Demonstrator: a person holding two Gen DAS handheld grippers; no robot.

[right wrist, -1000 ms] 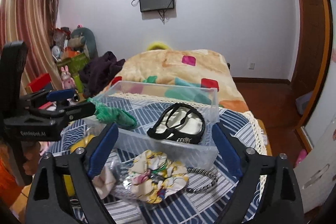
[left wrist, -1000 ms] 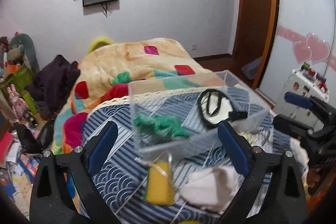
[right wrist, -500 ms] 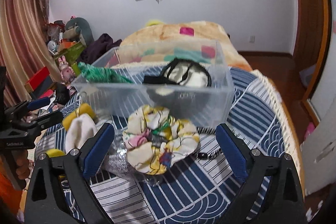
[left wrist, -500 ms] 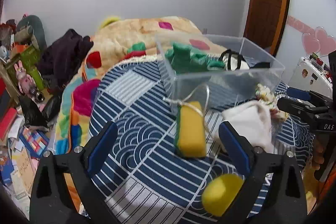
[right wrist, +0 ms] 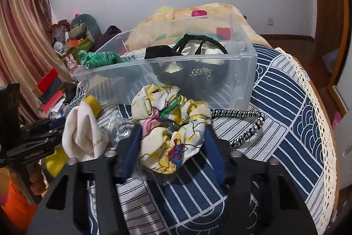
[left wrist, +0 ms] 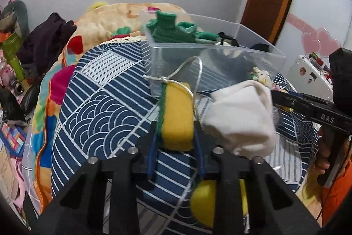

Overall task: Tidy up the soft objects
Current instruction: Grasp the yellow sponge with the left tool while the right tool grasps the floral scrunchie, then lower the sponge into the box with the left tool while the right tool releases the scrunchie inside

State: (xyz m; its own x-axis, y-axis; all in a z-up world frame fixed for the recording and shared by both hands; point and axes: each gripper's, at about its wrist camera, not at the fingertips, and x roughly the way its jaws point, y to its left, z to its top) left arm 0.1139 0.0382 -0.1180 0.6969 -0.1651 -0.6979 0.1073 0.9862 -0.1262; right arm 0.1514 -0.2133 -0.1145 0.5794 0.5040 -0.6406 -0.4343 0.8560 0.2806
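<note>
My left gripper [left wrist: 175, 142] is shut on a yellow sponge [left wrist: 177, 116] with a green scouring side and a white string, on the blue patterned tablecloth [left wrist: 99, 107]. A white cloth [left wrist: 239, 120] lies just right of it. My right gripper [right wrist: 171, 147] is shut on a yellow floral scrunchie [right wrist: 169, 124]. Behind both stands a clear plastic bin [right wrist: 198, 85] holding a green knit item [right wrist: 99, 58] and a black-and-cream piece [right wrist: 198, 52]. The bin also shows in the left wrist view [left wrist: 220, 63].
A yellow ball [left wrist: 202, 206] lies under my left gripper. A black-and-white braided headband [right wrist: 246, 124] and crinkled clear plastic [right wrist: 121, 127] lie by the scrunchie. A bed with a colourful blanket [left wrist: 114, 21] is behind the table; clutter fills the floor at left.
Both grippers moved forward and down to the table and closed: the left on the yellow sponge, the right on the floral scrunchie.
</note>
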